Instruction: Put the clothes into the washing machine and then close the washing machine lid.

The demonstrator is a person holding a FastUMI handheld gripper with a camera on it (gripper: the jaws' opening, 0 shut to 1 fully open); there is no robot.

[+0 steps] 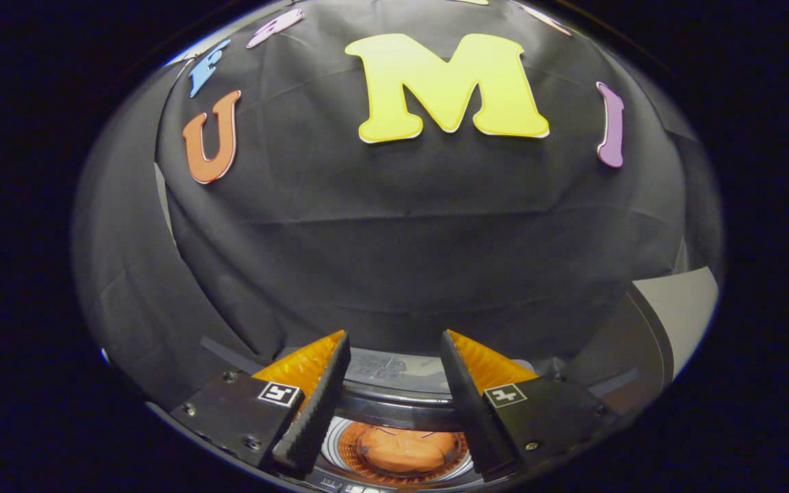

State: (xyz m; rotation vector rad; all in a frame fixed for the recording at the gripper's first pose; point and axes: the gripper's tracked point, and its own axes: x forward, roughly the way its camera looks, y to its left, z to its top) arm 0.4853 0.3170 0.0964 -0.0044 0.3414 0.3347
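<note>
The gripper (394, 356) is held spread and empty above the washing machine (394, 394). Orange clothes (405, 448) are seen lying inside its drum, so loading looks done; the lid must be found and closed next.

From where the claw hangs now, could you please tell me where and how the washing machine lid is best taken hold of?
The orange clothes already lie in the drum, seen between the open claw's fingers. The washing machine lid stands raised beyond the right finger, its dark curved rim showing. I would probably grip that free rim near its top, coming from the drum side, one finger on each face, and swing it down.
</note>
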